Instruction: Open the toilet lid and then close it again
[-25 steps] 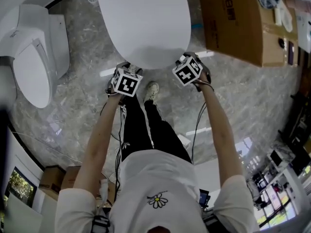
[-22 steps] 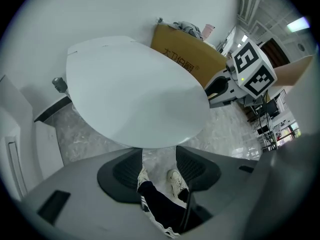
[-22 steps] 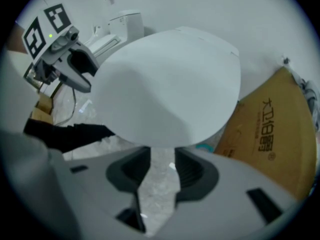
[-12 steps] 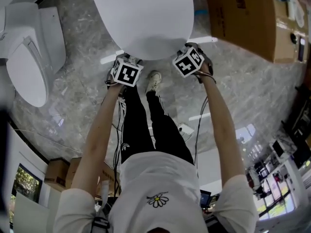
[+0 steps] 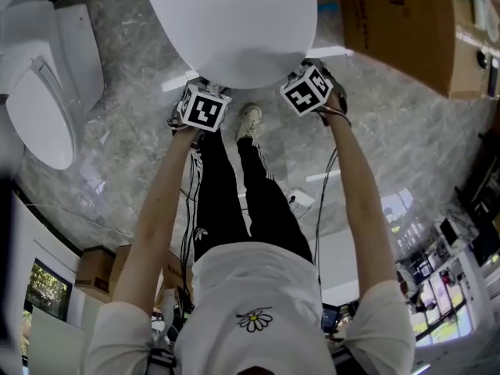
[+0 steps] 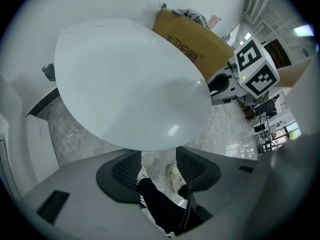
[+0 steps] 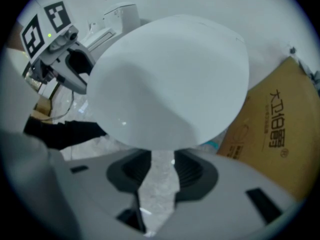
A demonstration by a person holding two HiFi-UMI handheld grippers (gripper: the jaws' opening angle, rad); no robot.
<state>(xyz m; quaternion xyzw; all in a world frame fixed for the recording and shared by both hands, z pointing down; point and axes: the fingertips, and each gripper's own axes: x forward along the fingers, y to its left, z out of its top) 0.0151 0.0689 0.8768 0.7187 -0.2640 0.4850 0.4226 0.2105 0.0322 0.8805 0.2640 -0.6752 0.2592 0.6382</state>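
Observation:
The closed white toilet lid point(image 5: 230, 22) fills the top of the head view. Both grippers sit at its near rim. My left gripper point(image 5: 205, 86) is at the rim's left and my right gripper point(image 5: 310, 70) at its right, marker cubes facing up. In the left gripper view the lid point(image 6: 130, 84) hangs just past my open left gripper point(image 6: 157, 156); only floor and the person's shoes show between the pads. In the right gripper view the lid point(image 7: 170, 84) meets the tips of my right gripper point(image 7: 162, 159). Its jaws have just been closing a little, with bare floor between them.
A second white toilet point(image 5: 47, 92) stands at the left on the marble floor. A large cardboard box point(image 5: 406, 22) stands at the upper right. The person's legs and shoe point(image 5: 248, 122) are directly below the lid's rim. Small boxes point(image 5: 94, 283) sit at the lower left.
Both grippers have sunk toward the lid's near rim and now sit right against it. The lid looks larger and closer in the head view.

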